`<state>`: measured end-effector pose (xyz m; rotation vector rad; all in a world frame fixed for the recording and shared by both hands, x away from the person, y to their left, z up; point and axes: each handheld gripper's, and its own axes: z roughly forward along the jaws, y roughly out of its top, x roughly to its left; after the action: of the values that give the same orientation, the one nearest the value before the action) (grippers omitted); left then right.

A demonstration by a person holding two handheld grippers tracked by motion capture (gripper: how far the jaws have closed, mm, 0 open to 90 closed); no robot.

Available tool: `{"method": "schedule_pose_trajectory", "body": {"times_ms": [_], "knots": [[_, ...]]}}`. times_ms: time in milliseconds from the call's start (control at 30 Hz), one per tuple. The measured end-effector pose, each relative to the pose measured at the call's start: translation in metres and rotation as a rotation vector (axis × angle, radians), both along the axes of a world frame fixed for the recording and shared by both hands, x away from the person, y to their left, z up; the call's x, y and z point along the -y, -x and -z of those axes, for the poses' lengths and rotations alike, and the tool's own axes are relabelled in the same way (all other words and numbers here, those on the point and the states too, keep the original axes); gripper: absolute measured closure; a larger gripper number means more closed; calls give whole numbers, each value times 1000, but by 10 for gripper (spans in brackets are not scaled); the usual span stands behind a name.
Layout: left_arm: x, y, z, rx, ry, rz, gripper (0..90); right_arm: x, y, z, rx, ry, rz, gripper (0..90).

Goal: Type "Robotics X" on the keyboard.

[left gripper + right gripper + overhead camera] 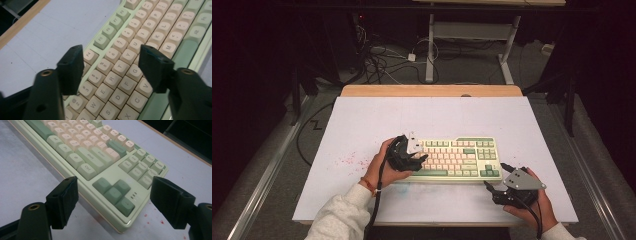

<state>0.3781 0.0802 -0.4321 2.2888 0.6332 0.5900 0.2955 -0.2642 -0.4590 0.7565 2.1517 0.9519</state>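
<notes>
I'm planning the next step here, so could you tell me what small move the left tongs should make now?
Probably lower the left tongs a little onto the keyboard: they stand open above the letter keys, pressing on none, while the right tongs wait open off the arrow-key corner.

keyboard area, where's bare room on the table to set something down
Bare: the white table from the keyboard to the wooden edge, and the front strip between both hands. Crowded: keyboard's left end under the left gripper, right corner by the right gripper.

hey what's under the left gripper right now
The keyboard: the left gripper hovers open over its letter keys, with R, T, F and G between the jaws. Keys beneath the jaws themselves are covered.
</notes>
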Motion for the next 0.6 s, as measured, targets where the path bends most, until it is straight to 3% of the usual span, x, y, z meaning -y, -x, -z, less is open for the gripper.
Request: {"method": "schedule_pose_trajectory", "body": {"times_ms": [133,267,600], "knots": [[-2,3,-2,25,22,6,226,0,0,0,0,2,0,231],[-3,6,-3,48,39,3,198,0,0,0,0,-2,3,231],[-9,15,-4,102,22,12,180,0,0,-1,3,-3,1,231]]}}
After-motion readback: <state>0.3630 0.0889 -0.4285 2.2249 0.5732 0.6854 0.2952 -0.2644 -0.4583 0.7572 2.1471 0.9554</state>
